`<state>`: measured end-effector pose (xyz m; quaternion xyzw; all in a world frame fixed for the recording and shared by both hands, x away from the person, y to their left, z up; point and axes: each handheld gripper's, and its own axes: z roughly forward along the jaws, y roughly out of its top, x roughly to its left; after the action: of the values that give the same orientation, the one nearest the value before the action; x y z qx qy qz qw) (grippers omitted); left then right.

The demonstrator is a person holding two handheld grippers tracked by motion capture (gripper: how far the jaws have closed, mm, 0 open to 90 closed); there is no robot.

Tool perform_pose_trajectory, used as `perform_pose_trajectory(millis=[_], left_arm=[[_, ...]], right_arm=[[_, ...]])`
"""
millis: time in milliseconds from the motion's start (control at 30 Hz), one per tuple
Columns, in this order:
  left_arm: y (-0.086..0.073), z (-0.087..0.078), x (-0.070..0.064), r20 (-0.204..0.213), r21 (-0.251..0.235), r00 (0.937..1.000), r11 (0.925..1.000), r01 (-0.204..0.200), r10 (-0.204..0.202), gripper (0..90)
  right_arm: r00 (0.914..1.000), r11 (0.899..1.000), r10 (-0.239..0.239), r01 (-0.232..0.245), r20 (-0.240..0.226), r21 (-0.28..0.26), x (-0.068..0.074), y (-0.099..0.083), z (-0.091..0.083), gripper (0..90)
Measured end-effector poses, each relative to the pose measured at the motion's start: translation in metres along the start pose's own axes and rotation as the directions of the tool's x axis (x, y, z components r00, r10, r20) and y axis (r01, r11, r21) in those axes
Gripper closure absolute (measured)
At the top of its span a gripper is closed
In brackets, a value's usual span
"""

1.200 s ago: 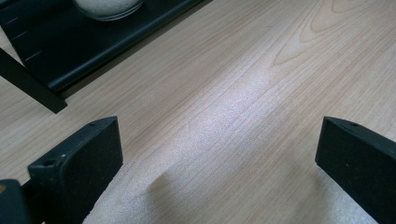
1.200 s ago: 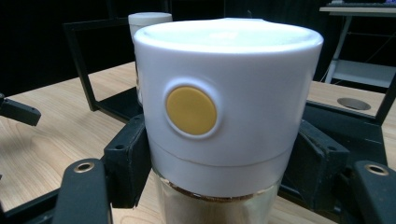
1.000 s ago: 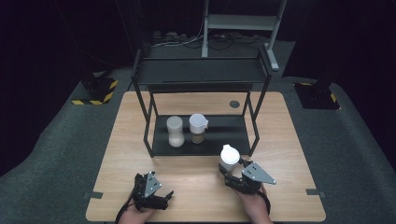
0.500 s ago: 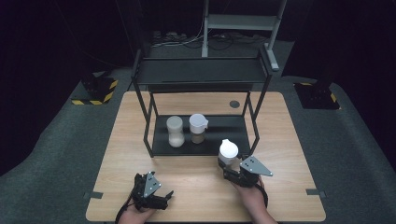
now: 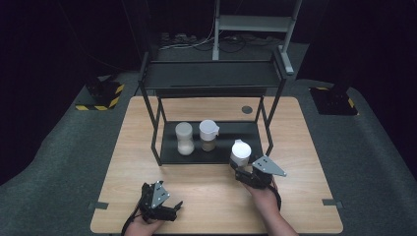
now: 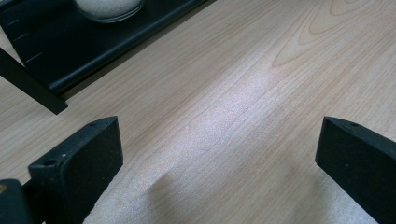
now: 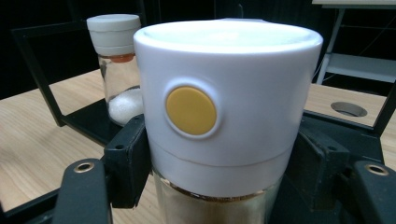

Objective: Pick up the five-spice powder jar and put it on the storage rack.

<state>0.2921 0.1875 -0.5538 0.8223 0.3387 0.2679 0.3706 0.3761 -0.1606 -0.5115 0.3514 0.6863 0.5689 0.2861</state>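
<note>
1. We are looking down on a rectangular table [image 5: 147, 147] of pale wood with a fine straight grain and a round dark hole [image 5: 247, 109] near its far edge.
2. A black metal rack [image 5: 211, 78] of thin square bars is standing at the table's middle, carrying a flat upper shelf and a low matte black tray [image 5: 246, 135] as its base.
3. Two jars are sitting side by side on the tray: a clear glass jar [image 5: 184, 138] with a white cap, part full of white grains, and next to it a spouted jar [image 5: 208, 135] with tan contents.
4. The right gripper [image 5: 242, 169] is clamping a third jar [image 7: 224, 116] just off the tray's near right corner; its black jaws are pressing both sides of the jar below the lid.
5. That jar is wearing a smooth, glossy white cylindrical lid bearing a round yellow button [image 7: 191, 110], above clear glass showing a brownish fill.
6. The left gripper [image 5: 169, 209] is resting near the table's near edge, left of centre, its blocky matte black jaws standing wide apart with bare wood between them.
</note>
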Motion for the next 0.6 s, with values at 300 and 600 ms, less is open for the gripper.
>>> perform_pose_trajectory(millis=[300, 600], left_arm=[[0.000, 0.000, -0.001, 0.000, 0.001, 0.9999, 0.9999, -0.012, 0.012, 0.9], [0.000, 0.000, 0.000, 0.005, -0.005, 1.0000, 1.0000, -0.008, 0.008, 0.9]], right_arm=[[1.0000, 1.000, 0.001, -0.001, 0.009, 0.002, -0.004, 0.006, 0.011, 30.6], [0.9998, 1.000, 0.006, -0.006, 0.020, 0.003, -0.006, 0.011, 0.025, 30.6]])
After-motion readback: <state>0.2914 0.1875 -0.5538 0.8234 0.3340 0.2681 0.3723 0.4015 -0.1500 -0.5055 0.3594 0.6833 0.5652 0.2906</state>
